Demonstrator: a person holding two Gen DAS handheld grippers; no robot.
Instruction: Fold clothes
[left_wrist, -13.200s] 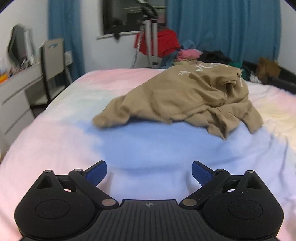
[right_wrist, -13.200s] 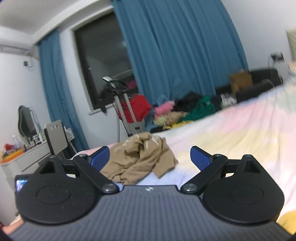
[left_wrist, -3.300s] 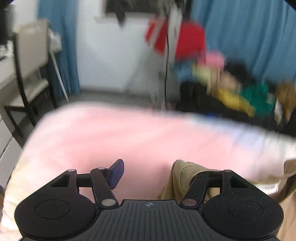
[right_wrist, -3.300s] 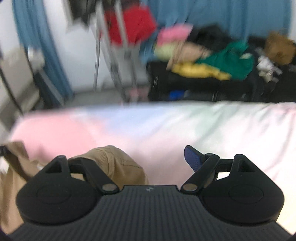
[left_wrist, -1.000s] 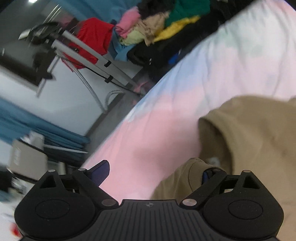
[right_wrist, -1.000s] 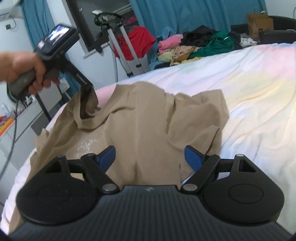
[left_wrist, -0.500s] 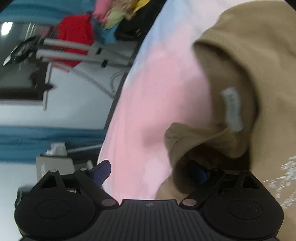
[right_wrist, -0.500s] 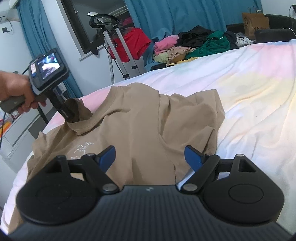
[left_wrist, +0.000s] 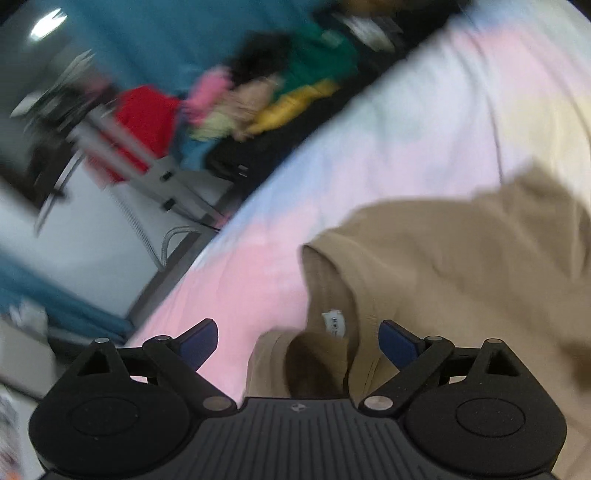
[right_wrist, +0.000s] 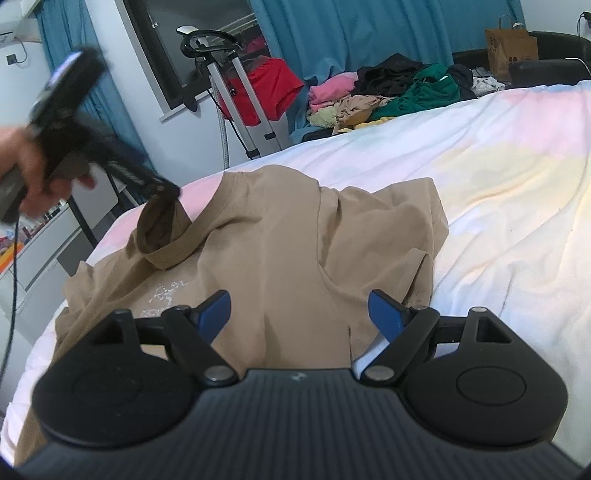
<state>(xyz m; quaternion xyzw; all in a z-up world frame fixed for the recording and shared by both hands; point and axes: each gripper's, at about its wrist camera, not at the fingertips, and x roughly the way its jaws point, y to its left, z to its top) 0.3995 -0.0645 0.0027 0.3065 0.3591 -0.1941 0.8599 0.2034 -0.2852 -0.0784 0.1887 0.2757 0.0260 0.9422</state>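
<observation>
Right gripper (right_wrist: 299, 310), fingers spread and holding nothing, hovers over a tan T-shirt (right_wrist: 280, 240) lying rumpled on the bed (right_wrist: 509, 177); left gripper (left_wrist: 297, 341), also released, sits at the shirt's collar, with a clothes pile (right_wrist: 388, 92) and blue curtains (right_wrist: 351, 33) beyond

Your left gripper (right_wrist: 173, 192) and hand (right_wrist: 26, 181) are smeared by motion blur. The shirt's (right_wrist: 280, 240) lower hem hides behind your right gripper (right_wrist: 299, 310), and its white print (right_wrist: 162, 295) is unreadable.
</observation>
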